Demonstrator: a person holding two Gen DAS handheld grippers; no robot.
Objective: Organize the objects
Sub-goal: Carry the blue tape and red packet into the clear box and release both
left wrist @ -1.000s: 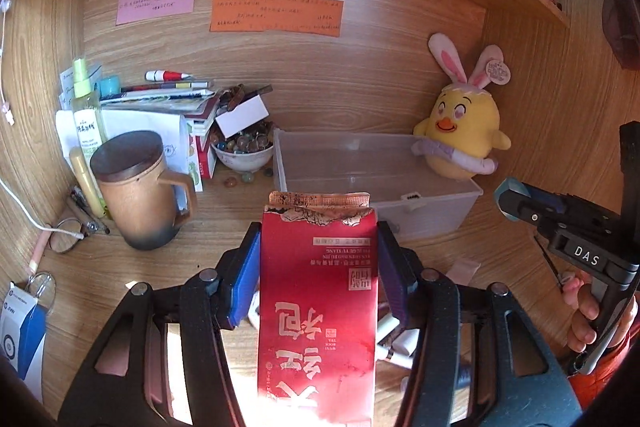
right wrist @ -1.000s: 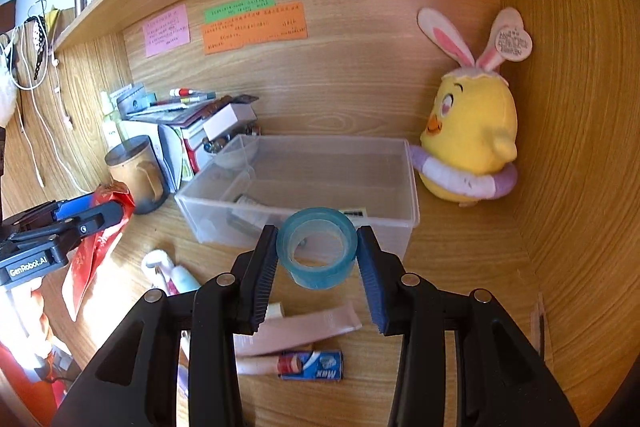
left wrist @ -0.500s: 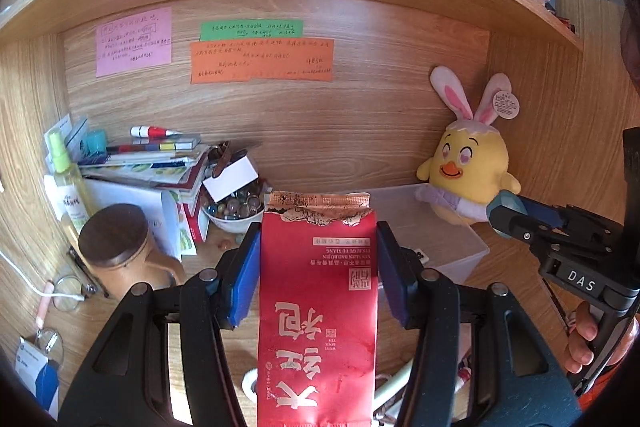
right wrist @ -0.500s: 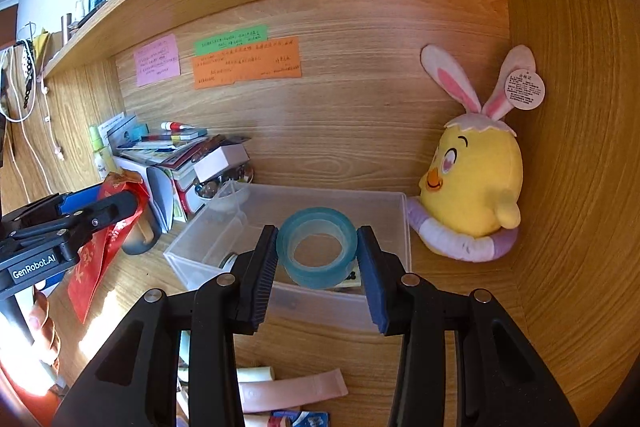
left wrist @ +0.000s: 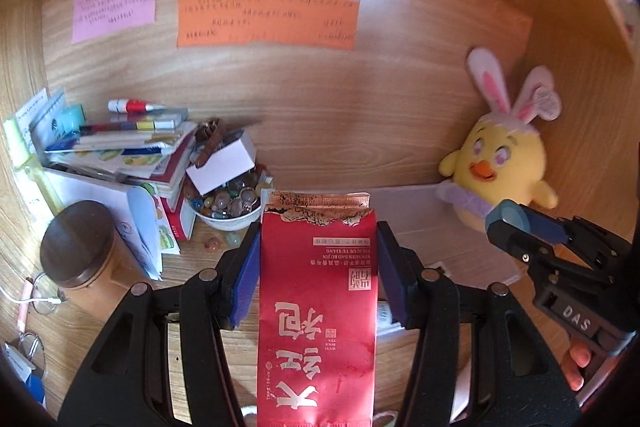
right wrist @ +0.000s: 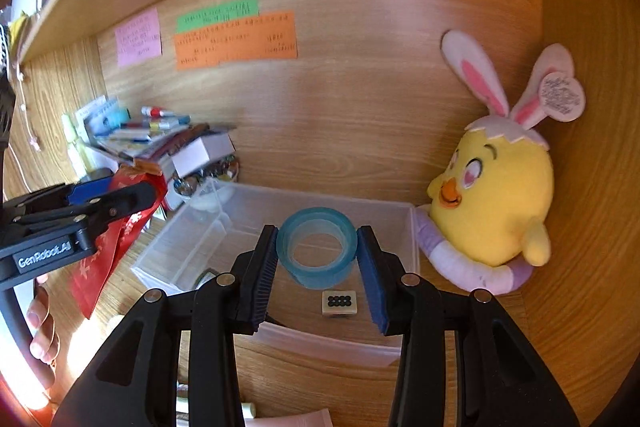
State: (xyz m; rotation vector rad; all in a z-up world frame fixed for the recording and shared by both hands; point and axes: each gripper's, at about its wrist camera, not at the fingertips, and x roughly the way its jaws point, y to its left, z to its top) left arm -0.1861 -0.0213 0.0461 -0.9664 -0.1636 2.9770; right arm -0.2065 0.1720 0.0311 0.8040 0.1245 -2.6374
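— Right wrist view first: what's that hand carrying?
— The right gripper (right wrist: 317, 259) has its fingers (right wrist: 262, 269) clamped on a blue tape roll (right wrist: 316, 247), held above the clear plastic bin (right wrist: 412, 251) beside the yellow plush chick (right wrist: 496, 207). Something small already lies in the bin.
— And the other hand?
— The left gripper (left wrist: 318, 275) grips a red tea packet (left wrist: 318, 307) upright, off the worktop (left wrist: 192, 267), near the bowl of beads (left wrist: 228, 203).
— So which step is this?
— Carrying, I'd say, both loads heading for the bin. Next calls for lowering the tape inside the walls before letting go, then the packet.
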